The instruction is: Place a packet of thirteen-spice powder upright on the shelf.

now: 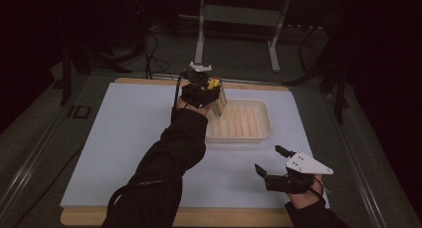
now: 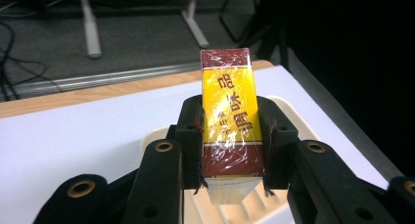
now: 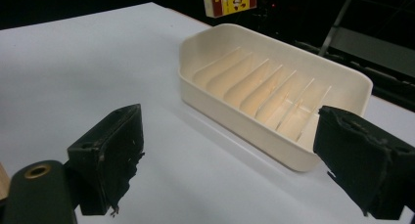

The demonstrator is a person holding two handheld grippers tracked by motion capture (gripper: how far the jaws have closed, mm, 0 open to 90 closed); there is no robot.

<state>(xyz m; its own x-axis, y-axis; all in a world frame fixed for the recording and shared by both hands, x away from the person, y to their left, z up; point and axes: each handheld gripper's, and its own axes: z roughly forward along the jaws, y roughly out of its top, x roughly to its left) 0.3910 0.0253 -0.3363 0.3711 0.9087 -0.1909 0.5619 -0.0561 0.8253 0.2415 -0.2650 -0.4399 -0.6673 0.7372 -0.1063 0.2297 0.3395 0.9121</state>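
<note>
Clamping the film-wrapped yellow-and-maroon box by its long flat sides, the left gripper holds it above the ribbed cream tray at frame centre; we judge it light, stiff, slippery; the right gripper, lower right, gapes empty.

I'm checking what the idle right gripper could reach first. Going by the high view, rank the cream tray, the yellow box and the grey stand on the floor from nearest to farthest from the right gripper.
From the right gripper, at the table's near right:
1. Cream tray, mid-table, just beyond it.
2. Yellow box, held by the left gripper over the tray's far-left corner.
3. Grey stand, on the floor past the table's far edge.
</note>
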